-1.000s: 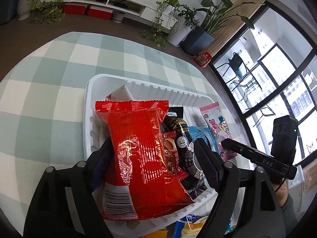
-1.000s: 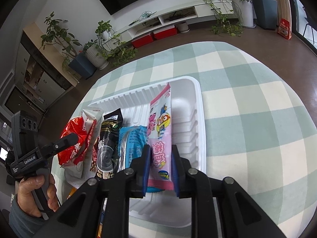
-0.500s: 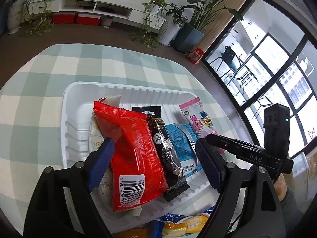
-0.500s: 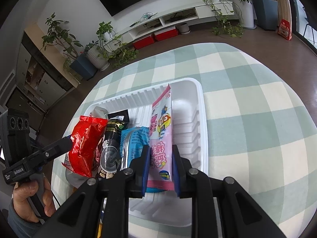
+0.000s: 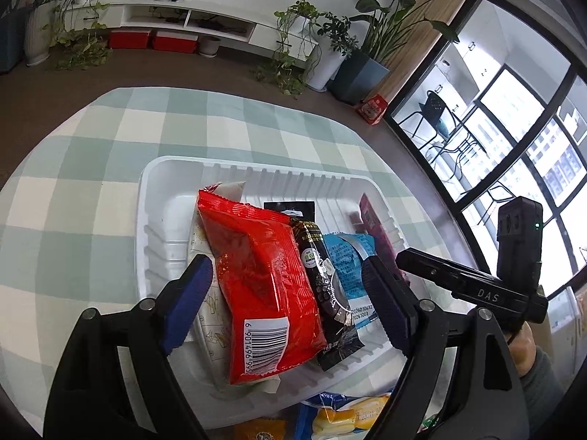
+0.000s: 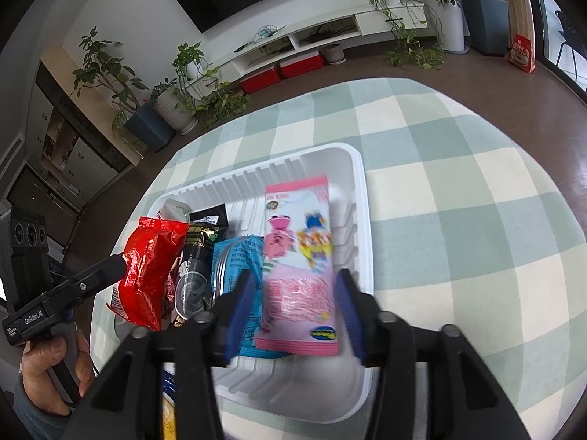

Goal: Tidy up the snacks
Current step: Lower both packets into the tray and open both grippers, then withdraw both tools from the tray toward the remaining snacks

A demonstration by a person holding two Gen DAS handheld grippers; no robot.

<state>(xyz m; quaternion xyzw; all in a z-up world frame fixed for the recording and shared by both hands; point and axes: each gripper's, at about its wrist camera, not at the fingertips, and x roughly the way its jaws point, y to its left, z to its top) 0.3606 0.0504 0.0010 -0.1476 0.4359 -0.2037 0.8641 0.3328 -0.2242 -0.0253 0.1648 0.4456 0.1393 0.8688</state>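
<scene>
A white tray [image 5: 157,198] [image 6: 361,220] on the checked cloth holds a red snack bag [image 5: 262,286] [image 6: 150,267], a black packet [image 5: 323,282] [image 6: 198,253], a blue packet [image 5: 348,260] [image 6: 238,256] and a pink cartoon packet [image 6: 299,253] [image 5: 370,216]. My left gripper [image 5: 286,293] is open, its jaws either side of the red bag and black packet, above them. My right gripper [image 6: 293,304] is open, with the pink packet lying flat between its jaws in the tray's right part.
More packets lie on the cloth at the tray's near edge: a yellow and blue one [image 5: 345,414] and an orange one [image 5: 260,431]. The round table's edge [image 6: 543,117] drops to a brown floor with potted plants [image 5: 363,69] and a low TV shelf [image 6: 330,33].
My right gripper opened and let go of the pink packet, which now lies flat in the tray. My left gripper released the red bag into the tray and drew back, open.
</scene>
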